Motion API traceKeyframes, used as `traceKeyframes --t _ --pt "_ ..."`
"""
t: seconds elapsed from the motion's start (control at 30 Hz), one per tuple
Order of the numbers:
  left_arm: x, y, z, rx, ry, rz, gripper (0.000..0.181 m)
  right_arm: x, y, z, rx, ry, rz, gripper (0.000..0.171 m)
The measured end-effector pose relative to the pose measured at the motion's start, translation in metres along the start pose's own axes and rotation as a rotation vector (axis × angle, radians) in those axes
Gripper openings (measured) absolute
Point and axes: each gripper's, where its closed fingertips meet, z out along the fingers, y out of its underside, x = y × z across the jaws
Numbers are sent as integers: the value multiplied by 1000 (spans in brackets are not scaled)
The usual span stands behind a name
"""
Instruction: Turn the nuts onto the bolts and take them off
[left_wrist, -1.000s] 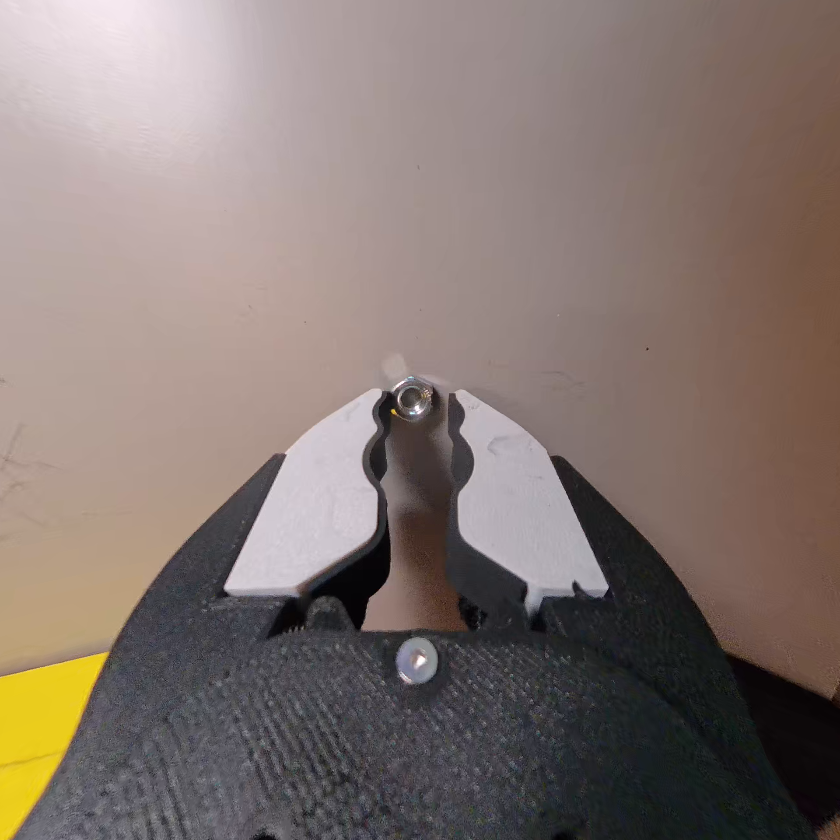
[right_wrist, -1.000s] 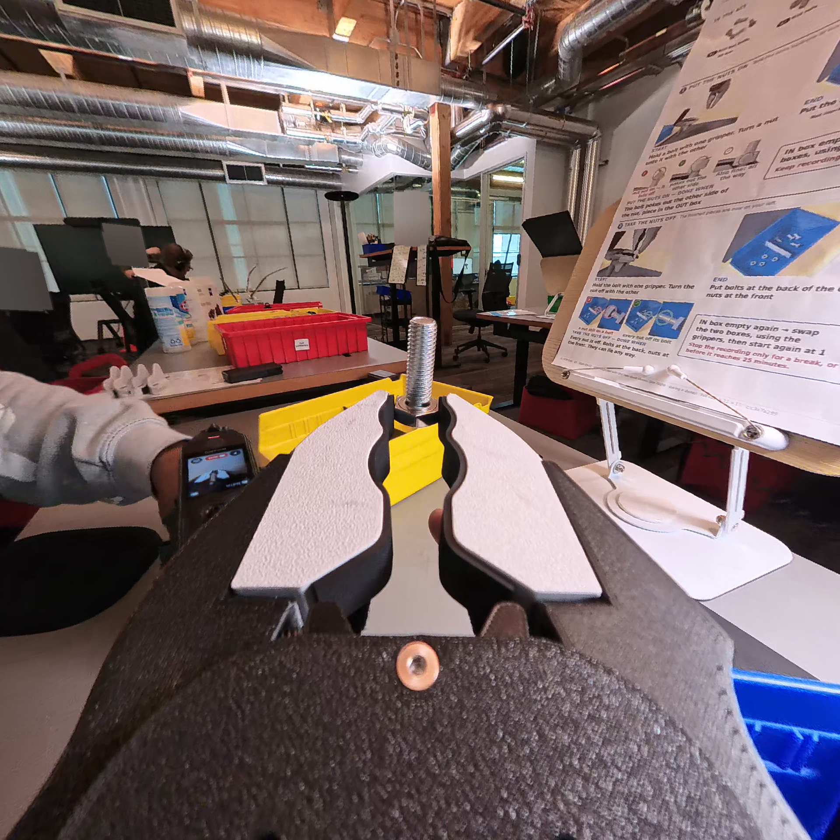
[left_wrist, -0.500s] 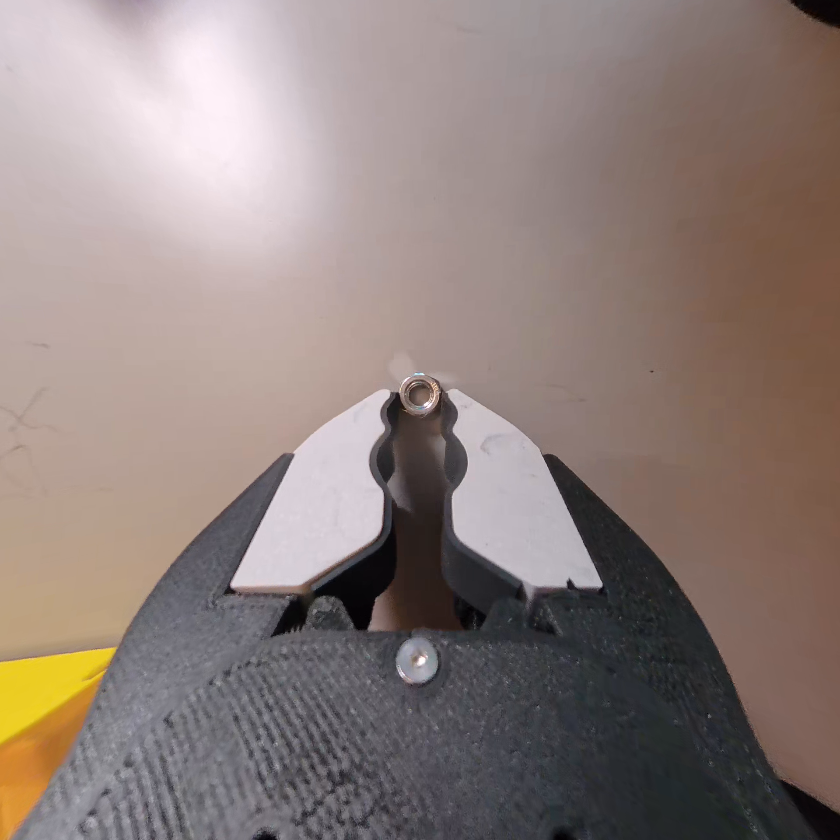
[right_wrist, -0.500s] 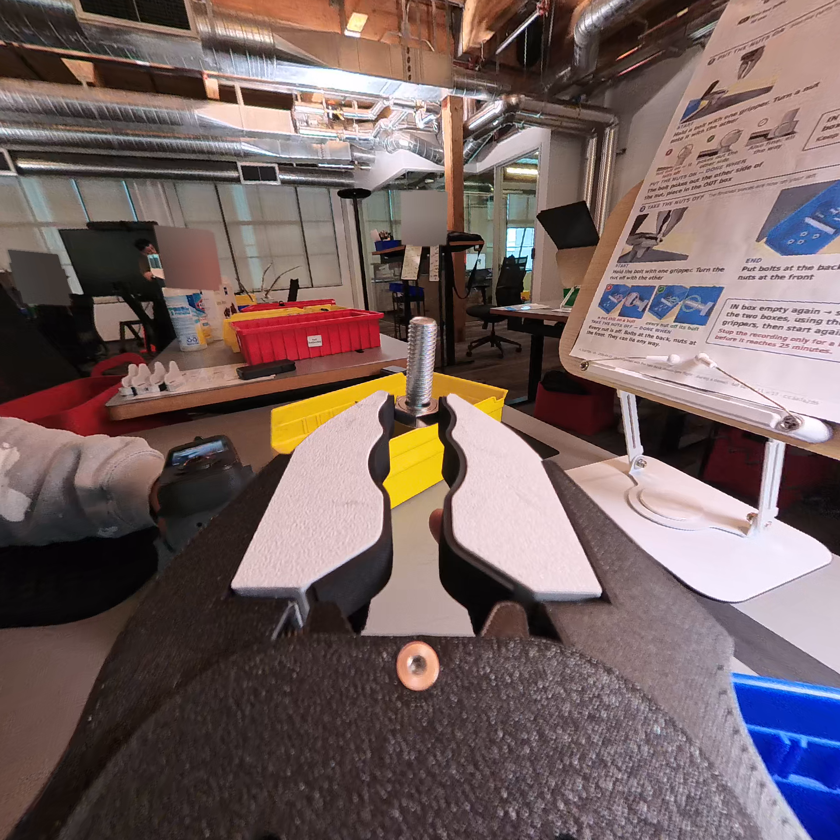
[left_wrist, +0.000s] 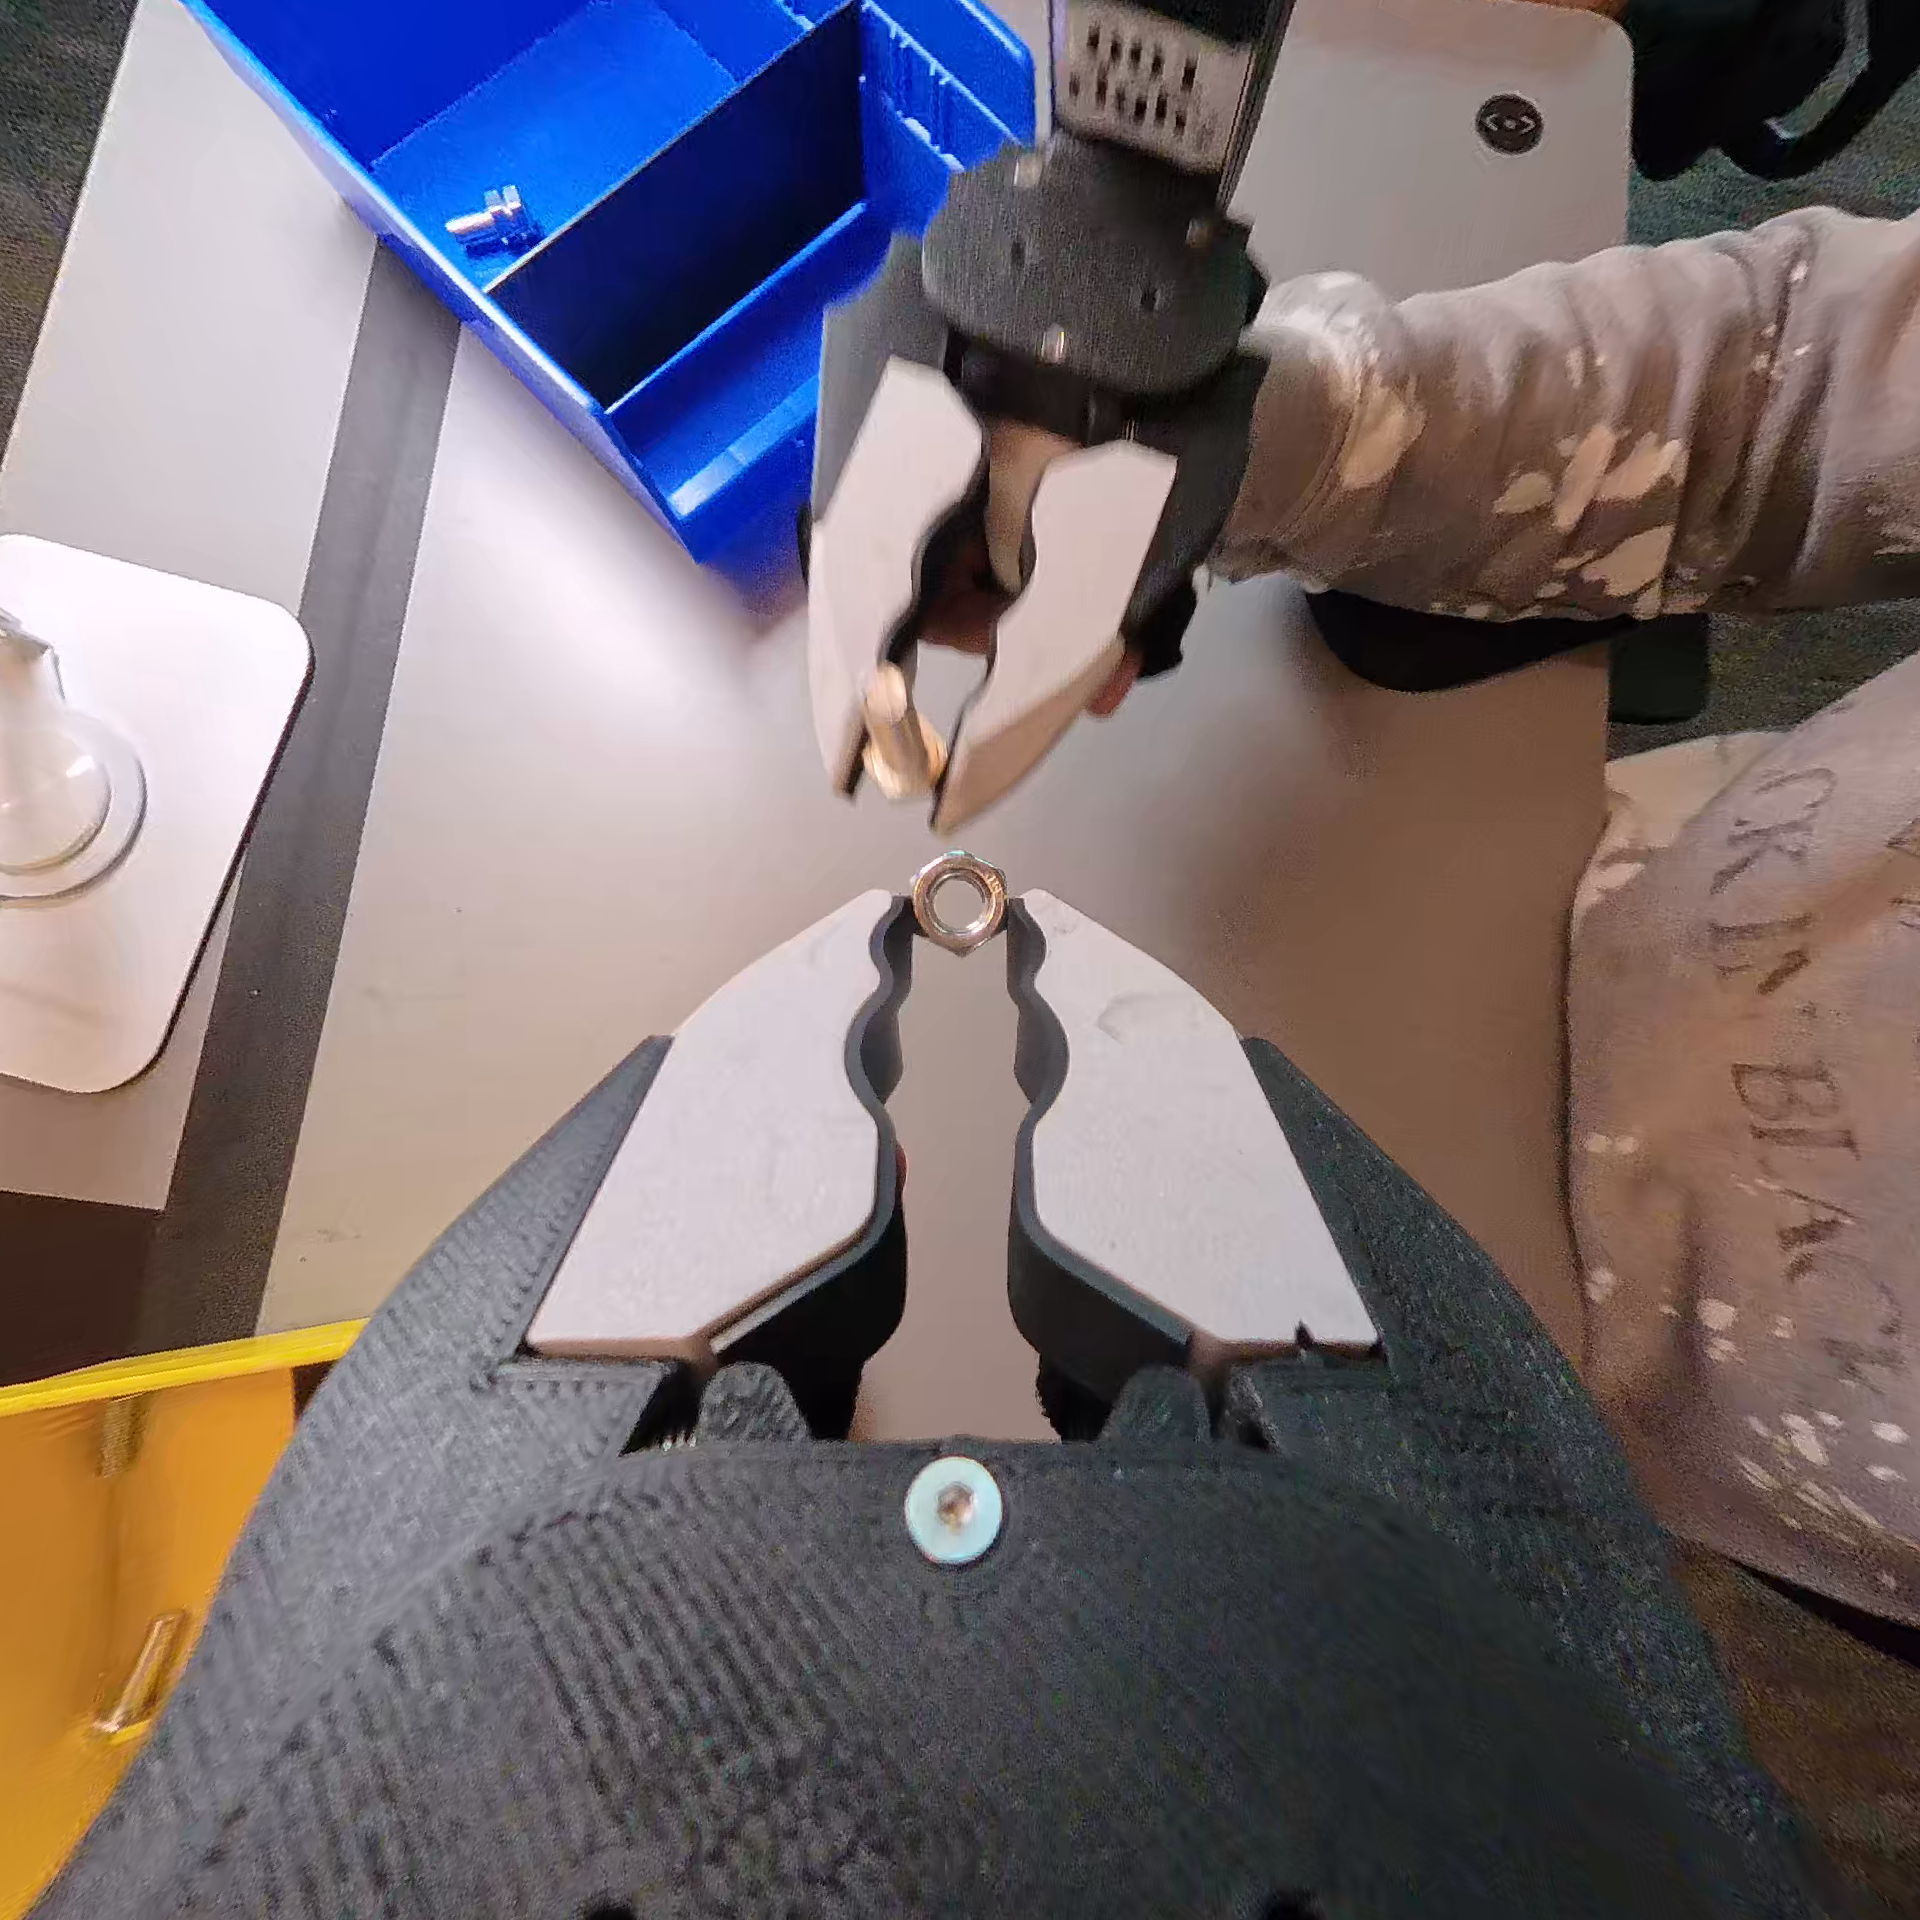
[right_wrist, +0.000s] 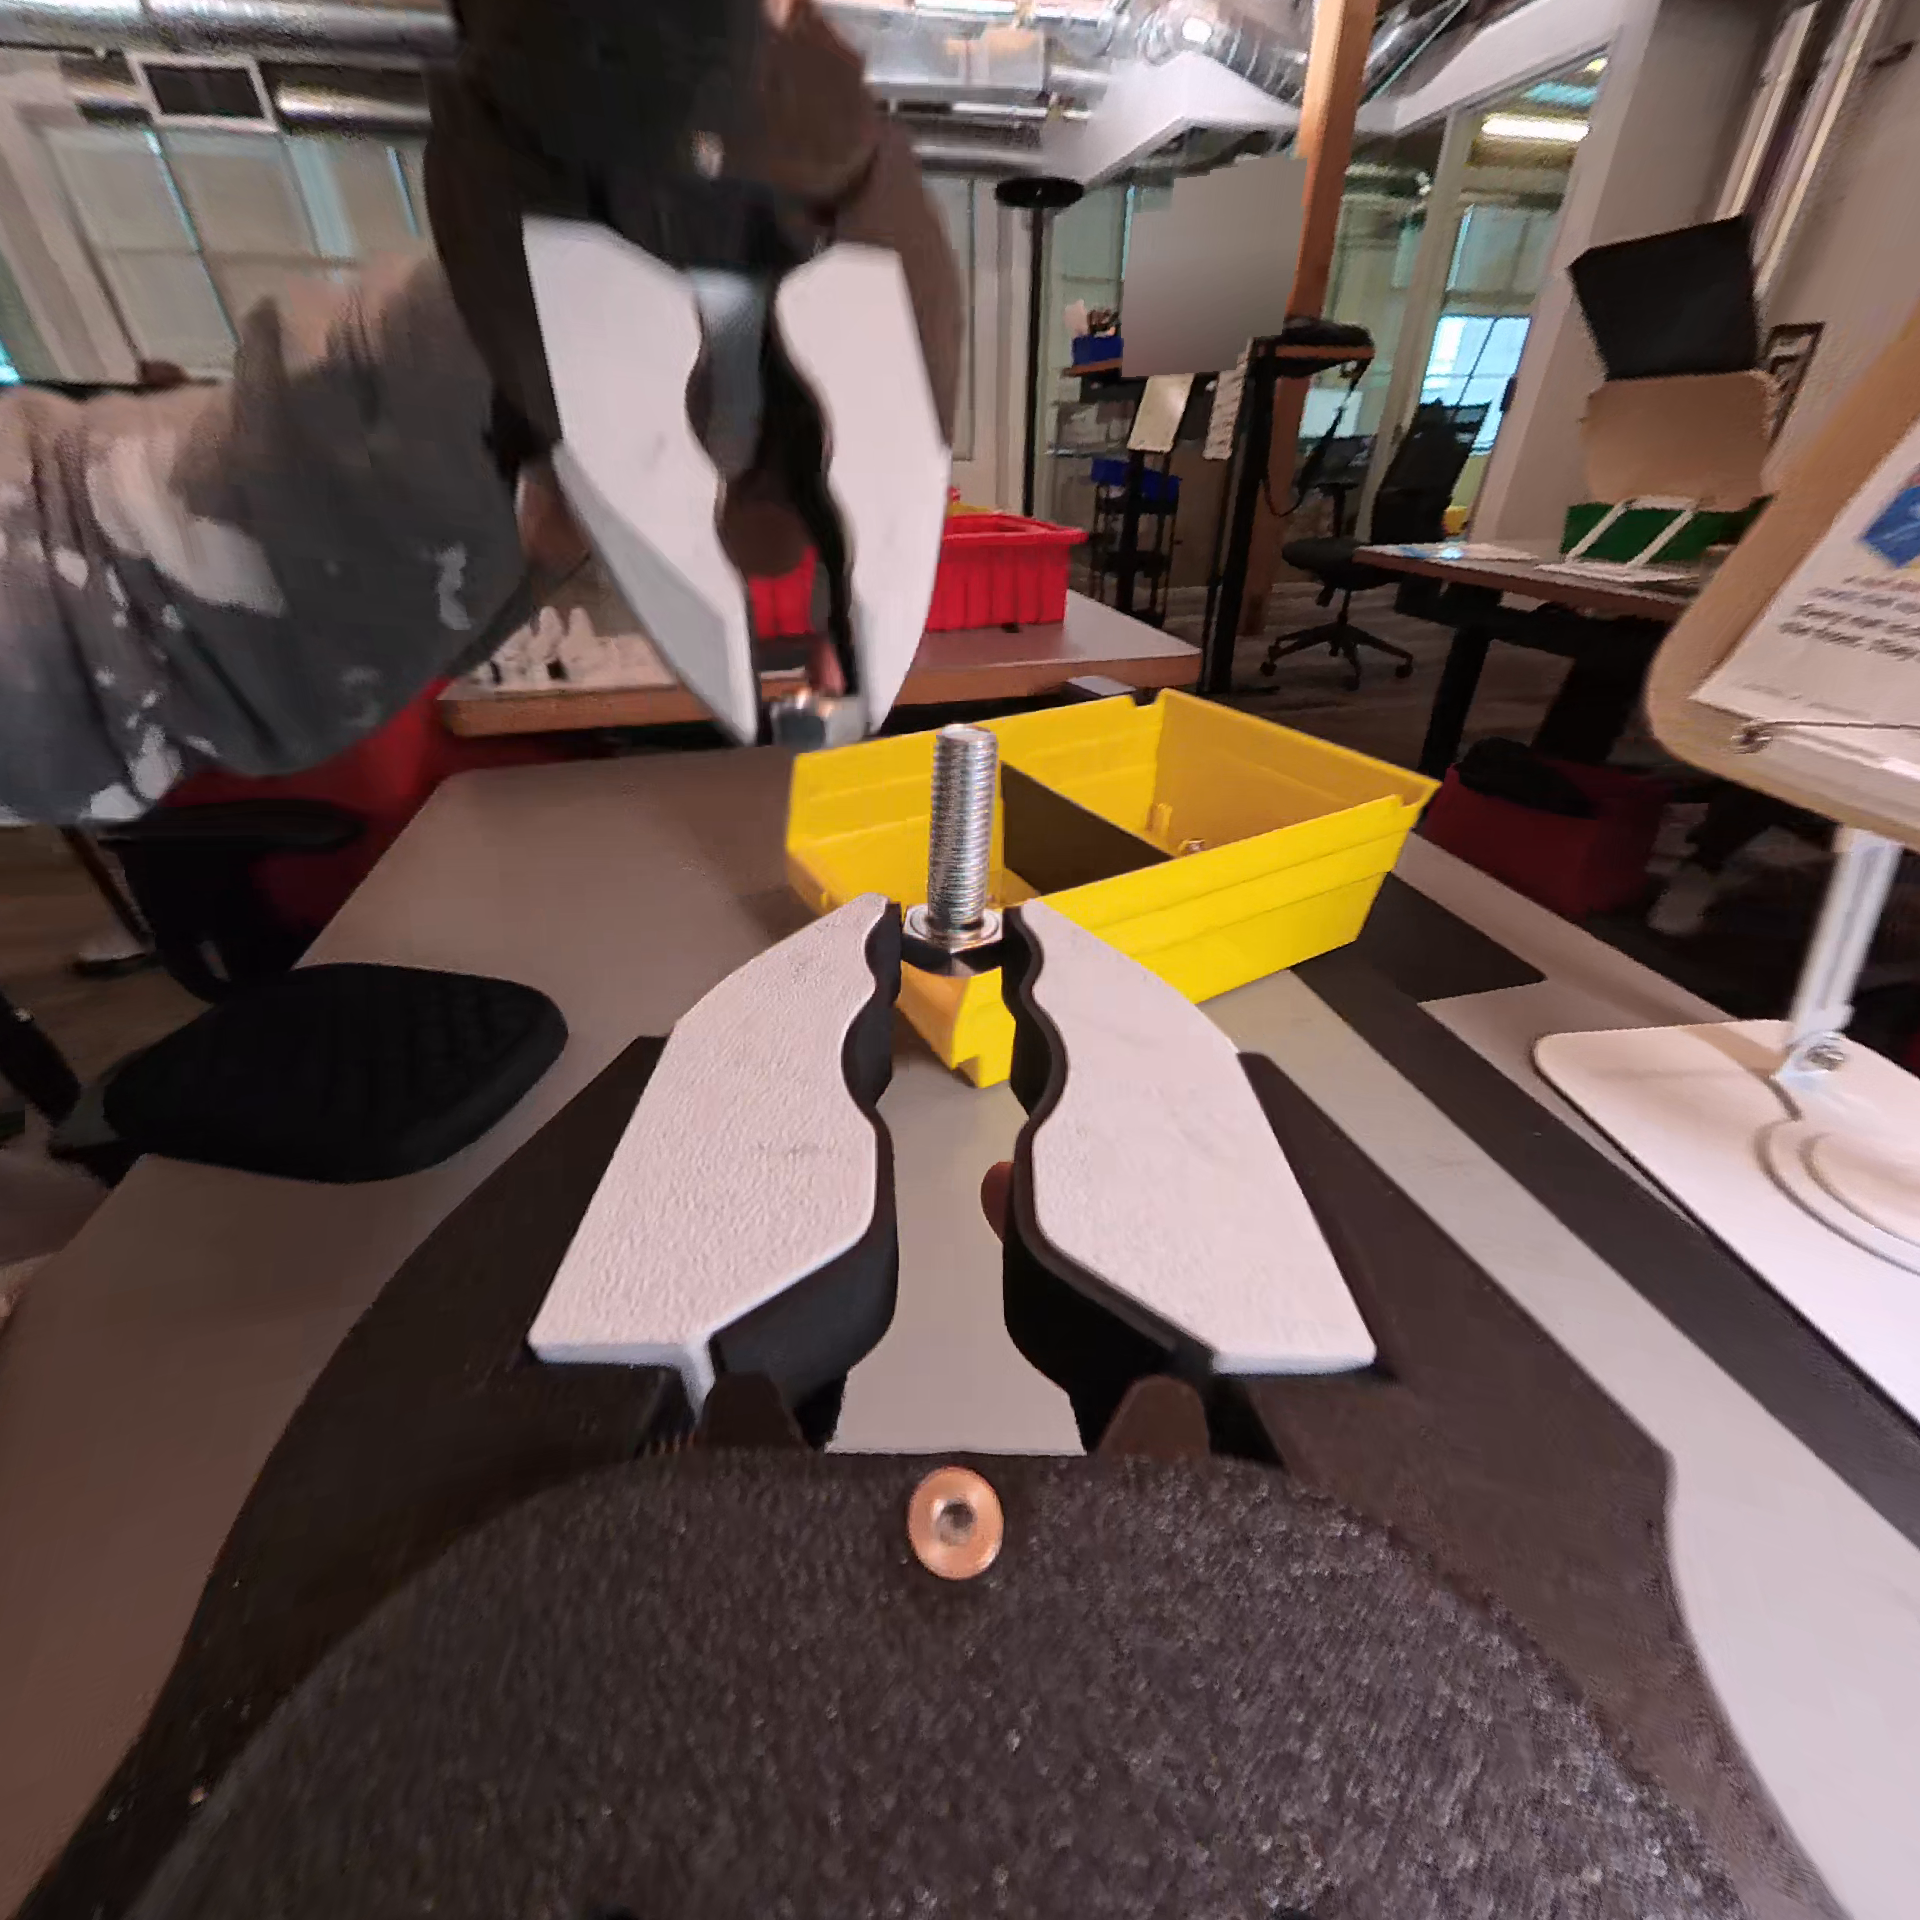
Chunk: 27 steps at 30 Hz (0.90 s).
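My left gripper (left_wrist: 957, 914) is shut on a silver hex nut (left_wrist: 957, 900), held flat at the fingertips with its hole facing the camera, above the grey table. My right gripper (right_wrist: 954, 948) is shut on the head of a bolt (right_wrist: 961, 826), whose threaded shank stands upright. In the right wrist view the left gripper (right_wrist: 812, 724) points down with the nut (right_wrist: 819, 715) just above and left of the bolt's tip, not touching it. In the left wrist view the right gripper (left_wrist: 899, 792) and bolt (left_wrist: 900, 740) sit just beyond the nut.
A blue divided bin (left_wrist: 717, 488) holding a bolt with a nut on it (left_wrist: 488, 223) stands behind the right gripper. A yellow bin (right_wrist: 1195, 894) holds more parts. A white stand base (right_wrist: 1662, 1132) with an instruction board is at the right. A black pad (right_wrist: 332, 1070) lies at the left. Some 5 cm of space lies between my two pairs of fingers.
My left gripper closed on the nut, lifted it off the table and swung it over the bolt, pointing down. My right gripper kept the bolt upright and turned slightly.
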Motion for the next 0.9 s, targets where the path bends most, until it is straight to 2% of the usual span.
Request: traceKeyframes --t 0.1,0.3,0.9 --pt "2 -10 -6 -46 16 7 18 -19 11 18 -29 -57 2 18" --pt "6 -2 4 -131 41 23 18 -36 14 30 -39 -99 -8 18" --pt "5 0 5 -99 38 12 18 -32 9 27 -6 -78 -9 18"
